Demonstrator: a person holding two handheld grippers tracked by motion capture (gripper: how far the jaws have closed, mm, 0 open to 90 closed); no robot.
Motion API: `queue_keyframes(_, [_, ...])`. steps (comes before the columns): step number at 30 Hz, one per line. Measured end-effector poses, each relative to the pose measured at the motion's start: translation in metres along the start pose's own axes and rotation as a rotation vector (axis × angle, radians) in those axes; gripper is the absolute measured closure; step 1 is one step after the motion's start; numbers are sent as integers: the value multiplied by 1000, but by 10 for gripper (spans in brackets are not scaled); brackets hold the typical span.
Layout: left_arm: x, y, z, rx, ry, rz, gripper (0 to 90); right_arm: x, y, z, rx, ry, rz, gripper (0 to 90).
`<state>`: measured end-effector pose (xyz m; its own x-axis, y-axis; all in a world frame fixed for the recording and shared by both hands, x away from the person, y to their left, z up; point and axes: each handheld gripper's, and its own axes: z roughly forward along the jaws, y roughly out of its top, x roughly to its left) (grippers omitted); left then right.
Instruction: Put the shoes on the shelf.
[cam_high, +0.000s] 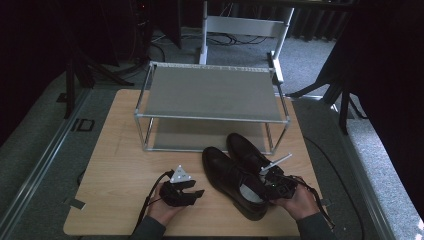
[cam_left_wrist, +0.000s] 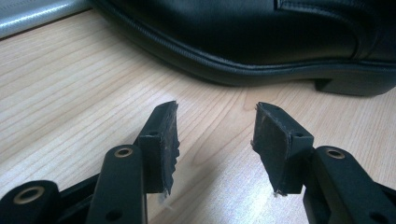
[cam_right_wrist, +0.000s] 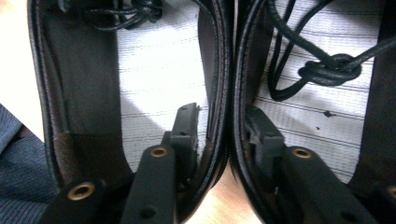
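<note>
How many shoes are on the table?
2. The left shoe lies nearer the table's front edge; the right shoe sits beside it, touching it, its toe by the rack.

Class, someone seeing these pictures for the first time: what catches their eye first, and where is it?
A pair of black shoes lies at the table's right front, before a metal shoe rack. The right gripper pinches both shoes' inner walls together, one jaw inside each. The left gripper rests open beside them.
</note>
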<state>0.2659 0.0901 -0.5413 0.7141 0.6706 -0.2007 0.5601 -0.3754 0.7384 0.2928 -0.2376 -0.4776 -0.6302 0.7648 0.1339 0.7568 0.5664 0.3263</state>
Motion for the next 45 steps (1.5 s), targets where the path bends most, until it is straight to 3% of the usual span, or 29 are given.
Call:
queue_keyframes(7, [-2,0,2,6,-2,4,502,-4,-1,0,-11,13,0,746])
queue_keyframes(11, [-1,0,2,6,0,1,501,-7,-4,-1,-51,23,11,786])
queue_keyframes(14, [-1,0,2,6,1,0,500,-8,-6,-1,-76,29,15,790])
queue_keyframes(24, [0,0,0,-3,8,-8,497,-8,-6,-3,-88,18,-5,795])
queue_keyframes(34, [-3,2,-7,-68,19,-3,500,-7,-3,-8,-124,35,7,800])
queue_keyframes(45, [-3,3,-11,-95,30,0,499,-9,11,-14,-163,37,21,802])
